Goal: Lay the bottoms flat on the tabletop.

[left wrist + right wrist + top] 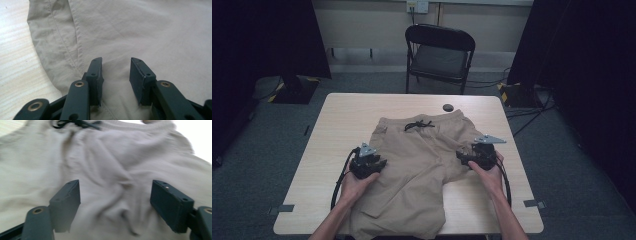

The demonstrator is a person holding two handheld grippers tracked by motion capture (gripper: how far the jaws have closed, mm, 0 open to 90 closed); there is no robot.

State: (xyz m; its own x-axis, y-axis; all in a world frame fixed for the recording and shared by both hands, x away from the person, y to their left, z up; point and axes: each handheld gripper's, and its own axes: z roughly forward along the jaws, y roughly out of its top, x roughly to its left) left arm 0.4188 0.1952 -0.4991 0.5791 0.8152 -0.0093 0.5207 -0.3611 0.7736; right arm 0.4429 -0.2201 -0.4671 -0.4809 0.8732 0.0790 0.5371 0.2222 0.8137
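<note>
- At the far left we see bare table [317, 165], its pale wood free of cloth, which gives the left forearm room to come in low from the near edge.
- Our left gripper [373, 165] sits on the left side of the khaki shorts [412, 170], near the outer seam. In the left gripper view its jaws stand apart with a moderate gap, nothing between them, tips resting on or just above the fabric [140, 32]; we judge it is set there ready to pinch the cloth beside the side seam [75, 45].
- The shorts lie spread across the middle of the table, waistband toward the far edge with the black drawstring [418, 124] on top. One leg runs toward the near edge and hangs a little over it, while the other looks bunched up on the right, so we take it the garment is laid flat for folding or smoothing.
- A small dark round object [448, 107] rests on the table just beyond the waistband; we cannot tell what it is.
- Our right gripper [466, 157] is at the right edge of the shorts, by the rumpled leg. In the right gripper view its jaws are spread wide, empty, over a ridge of wrinkled cloth [117, 185]; that view is blurred, so whether they touch the cloth we cannot say.
</note>
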